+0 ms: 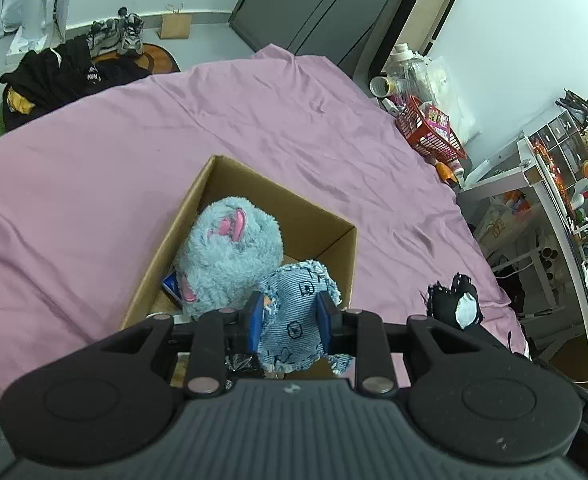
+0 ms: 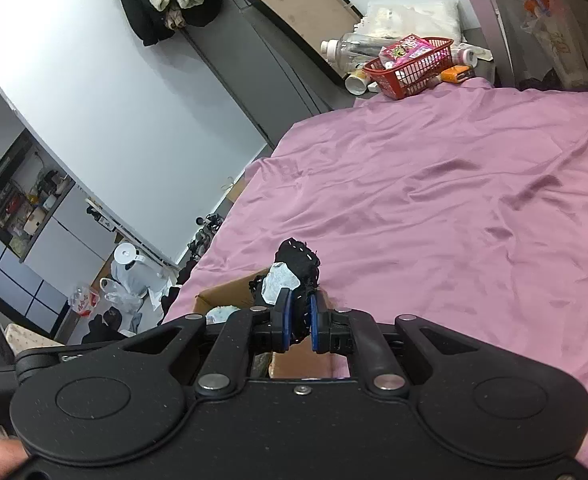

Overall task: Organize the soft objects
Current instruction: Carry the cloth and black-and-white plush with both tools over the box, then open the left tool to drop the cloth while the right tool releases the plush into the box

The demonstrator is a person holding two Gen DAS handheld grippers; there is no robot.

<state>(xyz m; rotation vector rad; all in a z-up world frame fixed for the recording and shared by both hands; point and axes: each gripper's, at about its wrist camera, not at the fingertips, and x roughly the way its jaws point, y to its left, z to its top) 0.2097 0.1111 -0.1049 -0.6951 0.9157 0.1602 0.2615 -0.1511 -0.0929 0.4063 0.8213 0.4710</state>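
While the left gripper (image 1: 290,316) pinches a blue denim pouch (image 1: 294,320) above the cardboard box (image 1: 198,216), the right gripper (image 2: 299,320) clamps a black fabric piece (image 2: 300,270); no writing is legible.

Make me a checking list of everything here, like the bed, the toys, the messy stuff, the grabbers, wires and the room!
Surface: pink bedsheet, wrinkled.
Job's things: cardboard box on the bed holds a fluffy blue plush; denim plush over the box; black soft toy.
Clutter: red basket, plastic bottle at the bed's far edge.
Grippers: left gripper clamps the denim plush; right gripper clamps the black soft toy.
Cables: nothing seen.
Surroundings: dark wardrobe, shoes, cluttered shelves.
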